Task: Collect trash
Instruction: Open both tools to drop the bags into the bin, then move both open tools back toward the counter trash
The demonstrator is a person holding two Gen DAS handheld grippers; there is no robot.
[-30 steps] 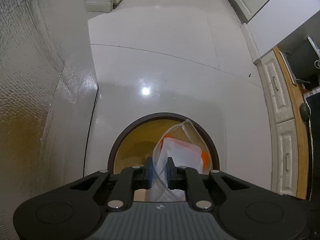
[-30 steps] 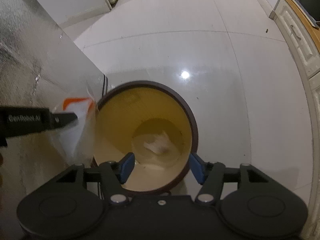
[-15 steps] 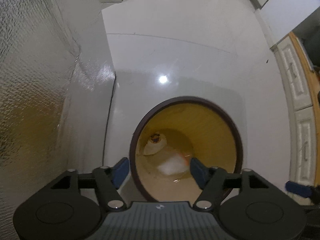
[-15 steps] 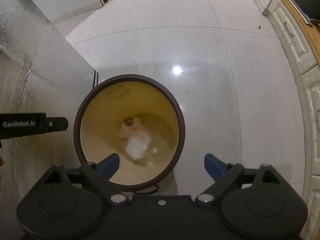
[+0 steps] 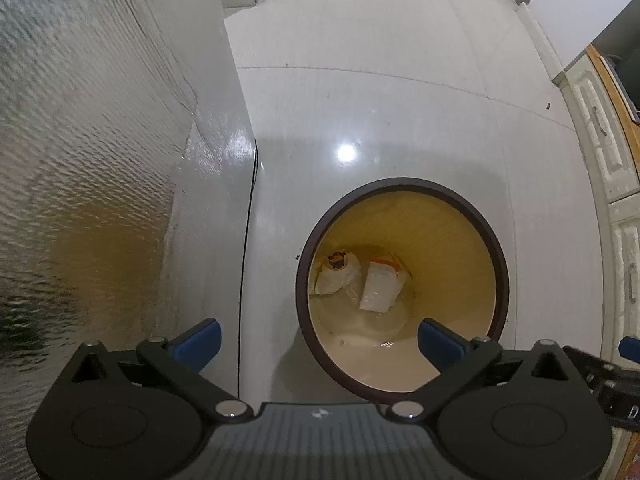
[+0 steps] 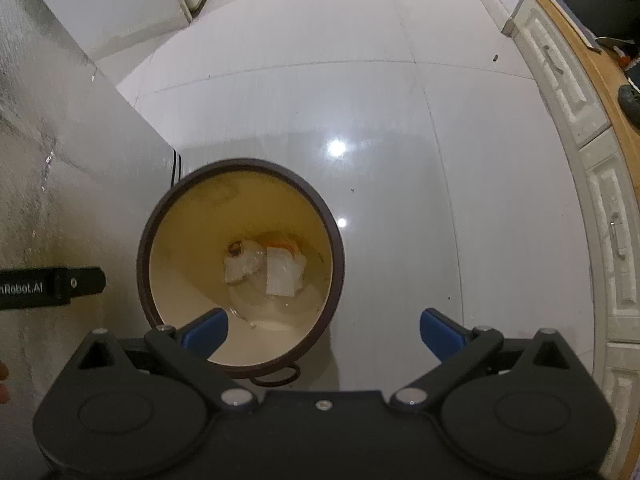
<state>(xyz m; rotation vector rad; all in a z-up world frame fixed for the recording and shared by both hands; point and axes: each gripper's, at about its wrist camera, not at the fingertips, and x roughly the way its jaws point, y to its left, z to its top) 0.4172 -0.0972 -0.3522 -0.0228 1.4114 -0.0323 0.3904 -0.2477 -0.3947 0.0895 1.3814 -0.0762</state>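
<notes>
A round bin with a dark brown rim (image 5: 502, 280) and a yellow inside stands on the white floor below both grippers. At its bottom lie a clear plastic bag with white and orange contents (image 5: 378, 286) and a crumpled white wrapper (image 5: 334, 274); the right wrist view shows the same bag (image 6: 280, 276) and wrapper (image 6: 240, 268) inside the bin's rim (image 6: 338, 260). My left gripper (image 5: 320, 340) points down over the bin's left edge, its jaws opening with nothing between them. My right gripper (image 6: 324, 332) hangs over the bin's right edge, jaws opening too and empty.
A textured silvery panel (image 5: 100, 160) rises close on the left, with a black cable (image 5: 248, 240) running down beside it. White cabinet doors under a wooden counter (image 6: 592, 168) line the right. Glossy white floor tiles (image 6: 400, 120) stretch beyond the bin.
My left gripper let go of the clear plastic bag, which dropped to the bottom of the bin. Both grippers' jaws spread wide.
</notes>
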